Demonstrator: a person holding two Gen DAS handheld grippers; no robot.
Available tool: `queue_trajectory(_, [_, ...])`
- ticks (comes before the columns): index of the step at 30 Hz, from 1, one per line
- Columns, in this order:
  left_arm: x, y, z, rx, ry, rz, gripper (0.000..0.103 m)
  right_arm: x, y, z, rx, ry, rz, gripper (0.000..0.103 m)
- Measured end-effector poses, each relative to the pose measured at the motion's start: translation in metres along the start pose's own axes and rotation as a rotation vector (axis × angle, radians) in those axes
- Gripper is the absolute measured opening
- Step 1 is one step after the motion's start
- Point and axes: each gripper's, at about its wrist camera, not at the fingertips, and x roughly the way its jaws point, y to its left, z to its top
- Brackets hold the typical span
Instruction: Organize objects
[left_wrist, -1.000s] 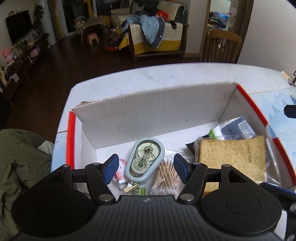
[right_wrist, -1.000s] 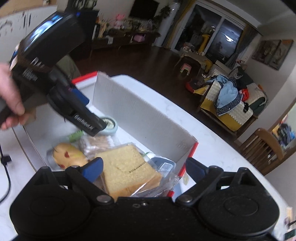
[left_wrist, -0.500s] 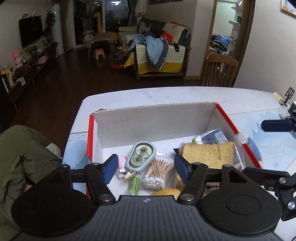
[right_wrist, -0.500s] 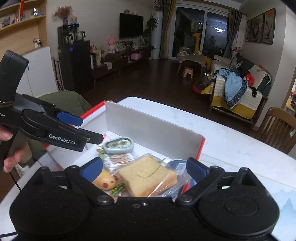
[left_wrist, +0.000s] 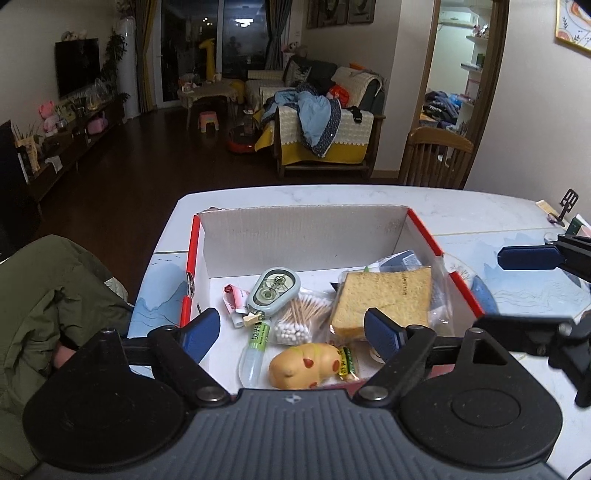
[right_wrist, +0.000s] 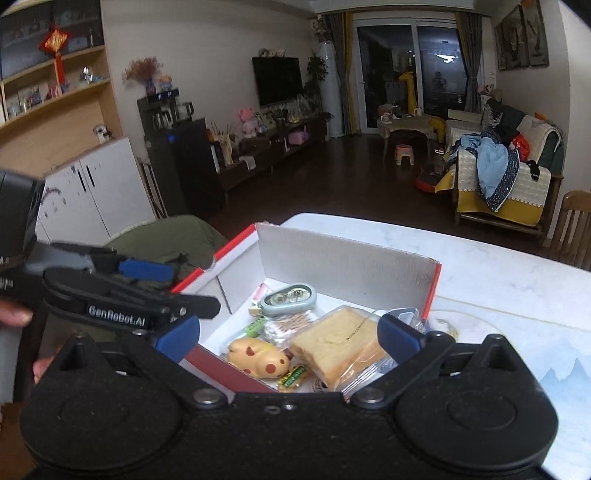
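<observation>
Both claws, the left gripper and the right gripper, are wide open and hold nothing above the cardboard box with the bagged bread slice and yellow toy.

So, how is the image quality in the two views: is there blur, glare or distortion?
Left wrist view: sharp, dim indoor light, the box edges bowed by the fisheye, a lamp reflected in the dark window. Right wrist view: the left gripper is slightly soft, the box contents clear, and the room walls curve strongly.
</observation>
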Motion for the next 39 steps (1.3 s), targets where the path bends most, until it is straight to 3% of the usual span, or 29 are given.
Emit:
queue_trajectory(2, [-0.005,-0.002,-0.002,-0.007,-0.015,-0.005,0.102,-0.005,-0.001,-0.001,0.012,-0.010,0.002,0.103])
queue_trajectory(3, [-0.009,-0.003,-0.003,-0.010,-0.026,-0.004,0.103,-0.007,-0.002,-0.002,0.016,-0.015,-0.001,0.103])
queue_trajectory(15, [-0.035,-0.023,-0.019,-0.062,-0.075,-0.002,0.103,-0.023,-0.012,-0.020,0.035,-0.046,-0.027,0.103])
queue_trajectory(24, [-0.052,-0.042,-0.029,-0.037,-0.112,0.041,0.103,-0.029,-0.017,-0.029,0.043,-0.050,-0.032,0.103])
queue_trajectory(39, [-0.056,-0.052,-0.040,-0.062,-0.106,0.042,0.103,-0.027,-0.020,-0.037,0.039,-0.046,-0.042,0.103])
